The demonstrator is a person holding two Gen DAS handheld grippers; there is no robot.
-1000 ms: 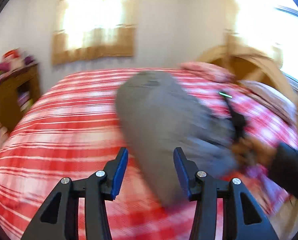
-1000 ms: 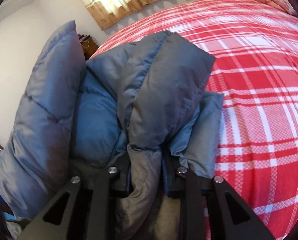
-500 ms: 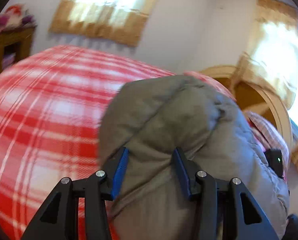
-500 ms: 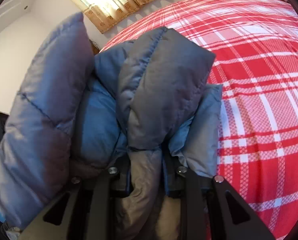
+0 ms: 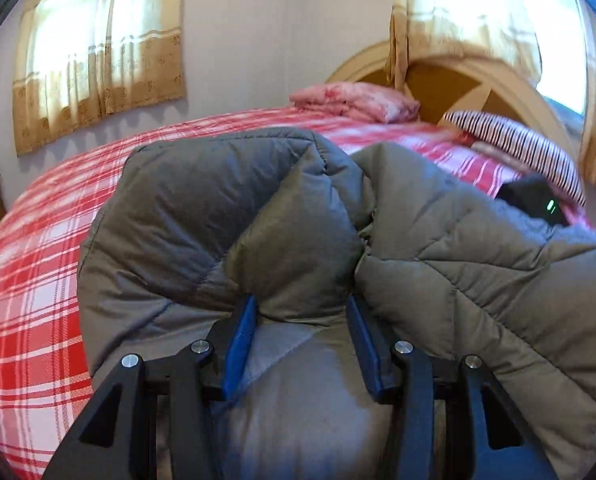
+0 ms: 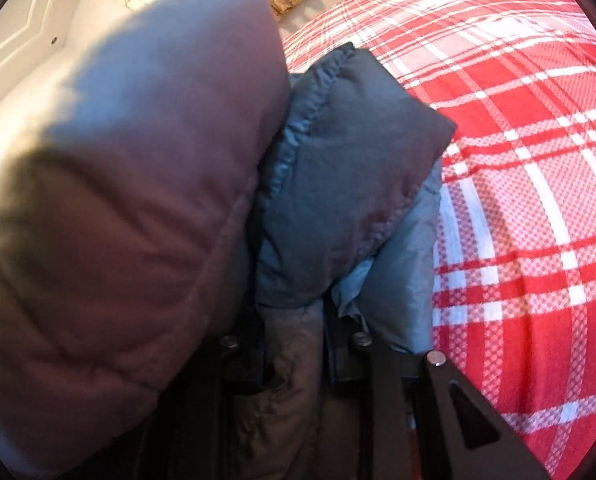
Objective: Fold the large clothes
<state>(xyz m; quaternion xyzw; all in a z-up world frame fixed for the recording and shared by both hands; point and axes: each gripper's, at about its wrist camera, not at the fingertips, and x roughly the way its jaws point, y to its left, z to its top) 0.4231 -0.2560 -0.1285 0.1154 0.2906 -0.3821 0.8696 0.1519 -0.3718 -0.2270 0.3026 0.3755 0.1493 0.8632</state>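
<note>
My left tongs (image 5: 301,312) straddle the jacket (image 5: 226,208), not yet pinched; my right tongs (image 6: 294,340), at three o'clock, clamp it.

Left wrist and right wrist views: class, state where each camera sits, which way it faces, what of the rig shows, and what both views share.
Left wrist: sits behind the left gripper, faces across the bed toward the headboard and curtain; blue-padded fingers straddle the grey puffer jacket.
Right wrist: sits behind the right gripper, faces over the plaid bedspread; dark fingers clamp jacket fabric.
Shared: the jacket, the bed.
</note>
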